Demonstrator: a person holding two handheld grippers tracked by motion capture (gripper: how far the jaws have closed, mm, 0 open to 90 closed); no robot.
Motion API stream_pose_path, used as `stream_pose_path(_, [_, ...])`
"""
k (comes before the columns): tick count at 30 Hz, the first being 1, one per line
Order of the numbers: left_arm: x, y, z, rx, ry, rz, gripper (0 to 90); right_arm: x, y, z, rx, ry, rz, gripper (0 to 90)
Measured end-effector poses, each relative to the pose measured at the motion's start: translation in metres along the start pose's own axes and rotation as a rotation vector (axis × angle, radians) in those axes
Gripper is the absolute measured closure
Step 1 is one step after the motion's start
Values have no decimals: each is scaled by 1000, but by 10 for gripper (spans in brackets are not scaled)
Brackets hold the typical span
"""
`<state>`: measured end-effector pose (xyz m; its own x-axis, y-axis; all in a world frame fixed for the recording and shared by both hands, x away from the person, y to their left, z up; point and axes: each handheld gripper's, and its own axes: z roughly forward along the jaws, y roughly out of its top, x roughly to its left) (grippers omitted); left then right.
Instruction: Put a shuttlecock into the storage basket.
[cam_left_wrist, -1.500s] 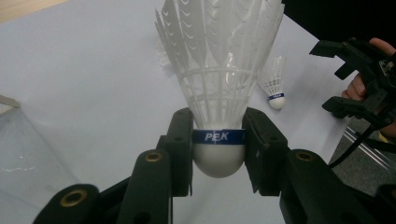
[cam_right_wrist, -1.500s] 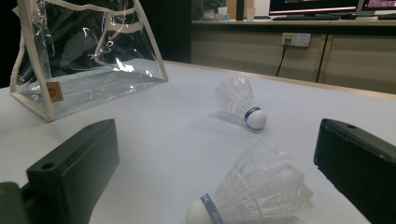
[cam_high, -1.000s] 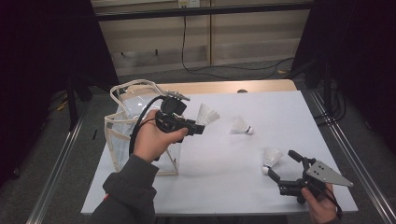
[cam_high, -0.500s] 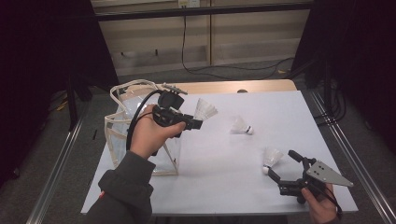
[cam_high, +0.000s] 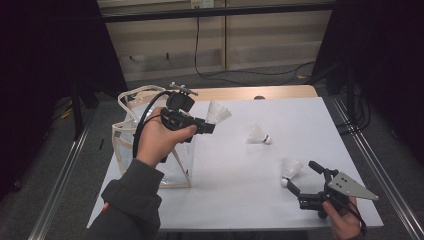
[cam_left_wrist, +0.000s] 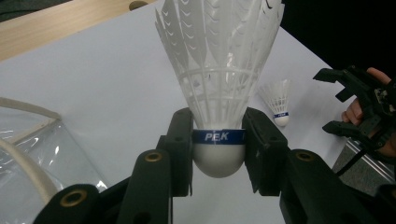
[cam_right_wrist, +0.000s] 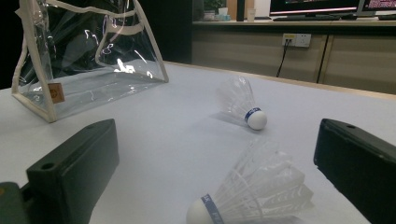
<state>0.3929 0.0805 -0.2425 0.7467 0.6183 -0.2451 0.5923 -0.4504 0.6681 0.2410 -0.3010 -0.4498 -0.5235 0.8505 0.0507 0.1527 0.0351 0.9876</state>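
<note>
My left gripper (cam_high: 206, 126) is shut on the cork base of a white shuttlecock (cam_high: 218, 112), held in the air beside the top of a clear bag (cam_high: 127, 142) with cream trim. In the left gripper view both pads press the blue-banded cork (cam_left_wrist: 218, 154), and the feathers (cam_left_wrist: 219, 56) point away. My right gripper (cam_high: 302, 176) rests open near the table's front right corner, with a second shuttlecock (cam_high: 291, 169) lying just beyond its jaws. That shuttlecock (cam_right_wrist: 261, 196) lies on its side between the open jaws in the right gripper view. A third shuttlecock (cam_high: 257, 135) lies mid-table.
The white tabletop (cam_high: 240, 200) has a wooden strip (cam_high: 280, 92) along its far edge. The bag (cam_right_wrist: 88, 56) stands upright at the left side. Metal rails (cam_high: 372, 165) run along both table sides, and cables lie on the floor behind.
My left gripper has risen slightly with the shuttlecock still in it, staying next to the bag's top. The right gripper and the two loose shuttlecocks have not moved.
</note>
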Motion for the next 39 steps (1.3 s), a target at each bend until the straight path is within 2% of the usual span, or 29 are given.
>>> stream_pose_path(27, [0, 15, -13, -4, 18, 12, 656, 0, 0, 0, 1, 6, -3, 0])
stream_pose_path(39, [5, 19, -17, -15, 35, -5, 656, 1, 0, 0, -4, 4, 4, 0])
